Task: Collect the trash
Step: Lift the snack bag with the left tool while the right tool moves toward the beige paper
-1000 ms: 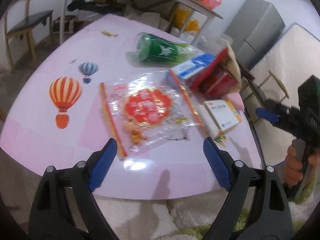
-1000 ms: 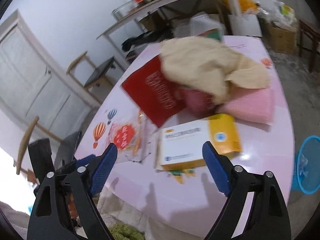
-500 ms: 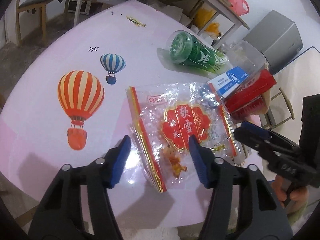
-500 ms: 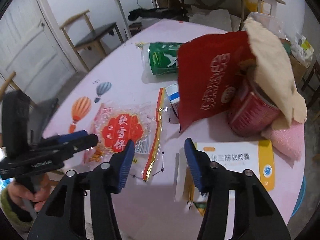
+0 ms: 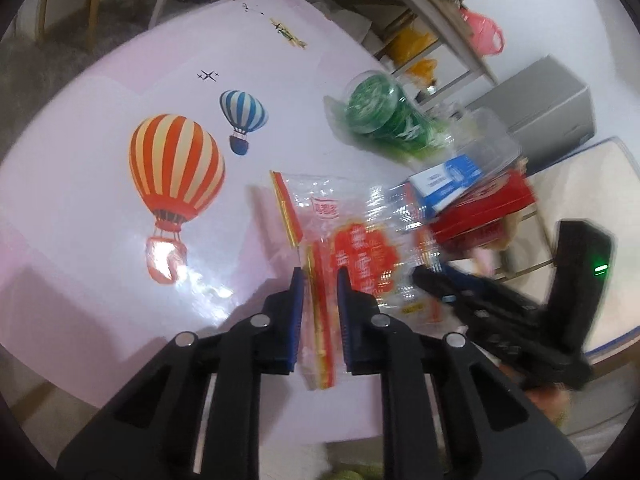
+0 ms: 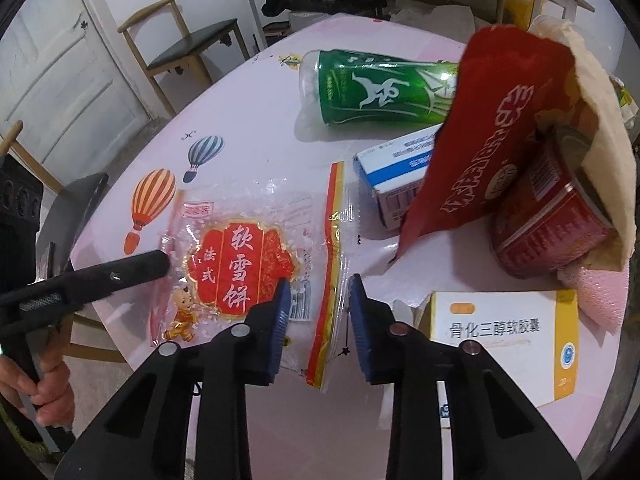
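At lower centre of both wrist views: clear snack wrapper (image 6: 248, 264) flat on pink table (image 6: 256, 120), left of red pouch (image 6: 492, 136) and white medicine box (image 6: 504, 332). Left gripper (image 5: 318, 284) narrowed from wide to a slim gap, straddling wrapper's red-gold edge; contact of pads not discernible. Right gripper (image 6: 316, 288) likewise closed further, opposite red-gold seam between jaws, clear space either side, no hold. Wrapper crumpled compared with a second before. Judged: two-sided pickup begun, lift pending
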`<state>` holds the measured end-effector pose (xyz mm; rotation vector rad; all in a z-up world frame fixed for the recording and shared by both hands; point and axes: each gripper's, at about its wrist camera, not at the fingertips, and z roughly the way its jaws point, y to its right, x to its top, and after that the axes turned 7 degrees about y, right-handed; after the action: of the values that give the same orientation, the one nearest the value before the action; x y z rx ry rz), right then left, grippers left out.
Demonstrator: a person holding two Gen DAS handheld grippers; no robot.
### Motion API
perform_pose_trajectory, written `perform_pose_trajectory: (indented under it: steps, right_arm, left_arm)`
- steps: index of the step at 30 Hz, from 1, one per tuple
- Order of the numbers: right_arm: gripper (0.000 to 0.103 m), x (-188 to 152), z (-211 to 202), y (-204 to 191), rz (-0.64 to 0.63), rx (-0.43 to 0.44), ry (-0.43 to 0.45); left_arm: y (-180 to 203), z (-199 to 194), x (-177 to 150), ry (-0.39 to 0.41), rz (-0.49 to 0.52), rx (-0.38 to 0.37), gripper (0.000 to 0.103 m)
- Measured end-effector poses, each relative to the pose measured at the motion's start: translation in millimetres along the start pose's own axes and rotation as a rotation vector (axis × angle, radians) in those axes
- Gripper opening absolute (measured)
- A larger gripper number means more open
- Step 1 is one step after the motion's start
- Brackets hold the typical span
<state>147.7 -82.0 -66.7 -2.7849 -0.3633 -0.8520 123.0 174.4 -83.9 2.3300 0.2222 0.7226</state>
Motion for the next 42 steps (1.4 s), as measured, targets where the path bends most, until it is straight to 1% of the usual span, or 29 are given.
perform_pose_trajectory:
  steps: [1,3,6,7,9,11,13,14,17,19,22,27,29,32,33,34,35,37,39,42]
  right_arm:
    - [0.026,0.1,2.3,-1.7,-0.001,0.002,-0.003]
    - [0.025,-0.8,4.7,-4.8,-0.01,0.009,-0.007]
    - [0.023,-2.7,8.6,-8.6,-0.027,0.011,-0.018]
    - [0.02,-3.8,11.0,-10.0,-0.032,0.015,-0.027]
    - [0.02,-6.0,14.4,-12.0,-0.033,0.02,-0.039]
    - [0.02,-7.8,16.1,-13.8,-0.041,0.017,-0.04]
    - [0.02,-7.9,16.2,-14.5,-0.046,0.014,-0.039]
    - [0.019,-8.0,16.0,-14.4,-0.047,0.013,-0.038]
    - [0.018,-7.8,16.6,-13.7,-0.043,0.013,-0.033]
    - [0.018,-7.5,17.3,-14.6,-0.043,0.012,-0.032]
    - [0.017,-7.2,18.1,-14.6,-0.044,0.014,-0.028]
    - [0.017,-7.9,17.8,-12.1,-0.039,0.021,-0.025]
    - [0.017,-8.0,17.8,-12.0,-0.038,0.022,-0.025]
    - [0.017,-7.4,18.0,-10.5,-0.031,0.029,-0.027]
    - [0.017,-7.5,17.6,-10.4,-0.029,0.031,-0.027]
    - [0.017,-7.2,17.6,-10.1,-0.026,0.033,-0.027]
    - [0.017,-6.9,17.6,-10.0,-0.025,0.033,-0.027]
    - [0.017,-7.0,17.6,-9.7,-0.024,0.033,-0.026]
    - [0.017,-7.4,16.8,-8.7,-0.019,0.04,-0.021]
    - [0.017,-9.5,11.9,-10.7,-0.034,0.052,-0.001]
  left_arm:
    - [-1.6,-2.5,0.2,0.001,-0.017,-0.028,0.015]
    - [-4.3,-6.5,0.1,0.007,-0.043,-0.057,0.015]
    - [-8.3,-8.7,-0.4,0.009,-0.069,-0.047,0.017]
    - [-9.4,-9.3,-0.3,0.01,-0.073,-0.041,0.021]
    - [-10.8,-11.7,-1.0,0.021,-0.079,-0.015,0.028]
    - [-10.3,-15.1,-1.5,0.028,-0.064,0.016,0.036]
    - [-10.1,-17.5,-2.8,0.029,-0.049,0.057,0.05]
    - [-9.8,-18.2,-3.7,0.026,-0.043,0.08,0.051]
    - [-9.4,-16.9,-5.0,0.01,-0.04,0.086,0.053]
    - [-9.4,-14.1,-4.2,0.0,-0.057,0.06,0.056]
    - [-12.2,-7.0,-2.4,-0.02,-0.102,0.0,0.057]
    - [-14.6,0.0,0.3,-0.028,-0.149,-0.05,0.057]
    - [-14.0,1.9,1.5,-0.029,-0.156,-0.056,0.057]
    - [-7.1,5.6,1.4,-0.032,-0.128,-0.043,0.055]
    - [-4.4,6.4,1.2,-0.033,-0.112,-0.033,0.052]
    - [-1.2,7.8,0.6,-0.037,-0.093,-0.018,0.044]
    - [2.3,9.9,-0.5,-0.043,-0.067,0.008,0.04]
    - [6.8,11.8,-2.1,-0.043,-0.024,0.051,0.027]
    - [8.9,12.5,-2.8,-0.042,0.013,0.092,0.02]
    - [8.4,11.6,-3.6,-0.038,0.046,0.116,0.013]
